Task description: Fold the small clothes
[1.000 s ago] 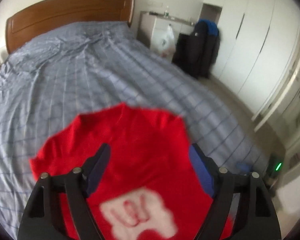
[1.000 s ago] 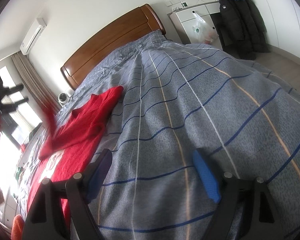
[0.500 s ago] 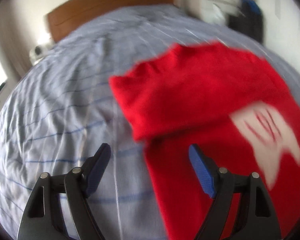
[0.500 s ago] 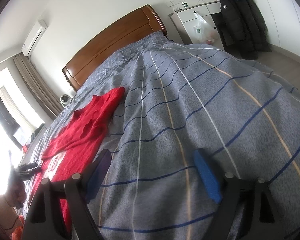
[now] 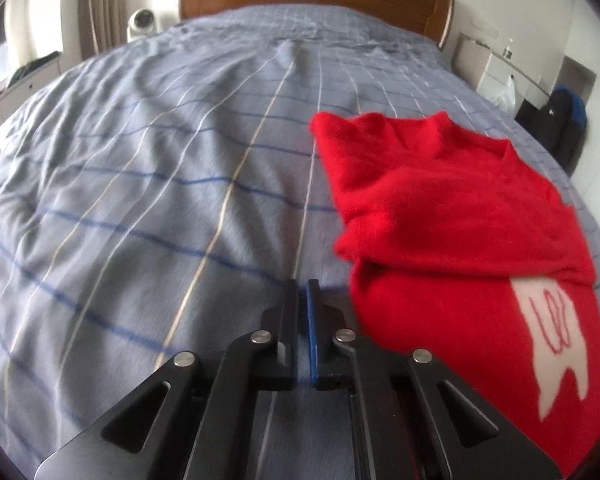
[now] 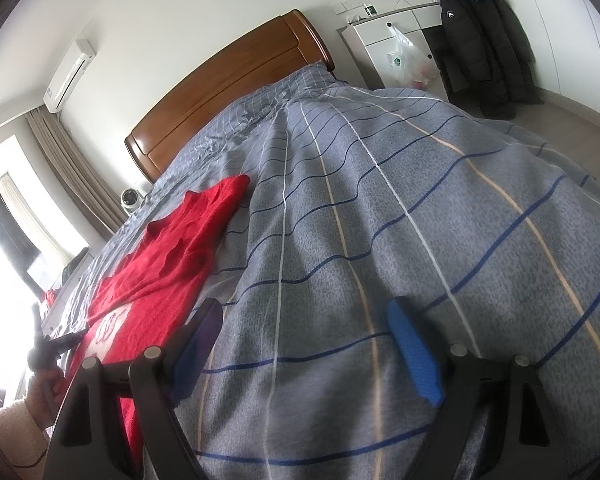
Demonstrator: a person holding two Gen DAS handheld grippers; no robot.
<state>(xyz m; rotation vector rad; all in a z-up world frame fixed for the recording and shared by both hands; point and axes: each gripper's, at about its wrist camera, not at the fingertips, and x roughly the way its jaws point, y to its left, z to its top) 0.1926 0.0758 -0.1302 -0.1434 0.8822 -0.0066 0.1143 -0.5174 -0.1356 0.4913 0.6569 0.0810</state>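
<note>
A small red sweater [image 5: 452,216] with a white patch lies on the blue-grey striped bed, one sleeve folded across its chest. My left gripper [image 5: 302,292] is shut and empty, just left of the sweater's near edge, over bare bedcover. In the right wrist view the sweater [image 6: 172,264] lies at the left. My right gripper [image 6: 304,328] is open and empty over bare bedcover to the sweater's right. The left gripper shows there too [image 6: 66,338], held in a hand at the far left edge.
The bedcover [image 5: 160,184] fills both views, with a wooden headboard [image 6: 228,84] at the far end. A white cabinet [image 6: 396,48] and a hanging black coat [image 6: 484,40] stand right of the bed. A small camera [image 5: 142,22] sits left of the headboard.
My left gripper has let go of the sweater, swung left off it and shut empty. The sleeve now lies folded across the sweater. My right gripper has stayed open and nearly still.
</note>
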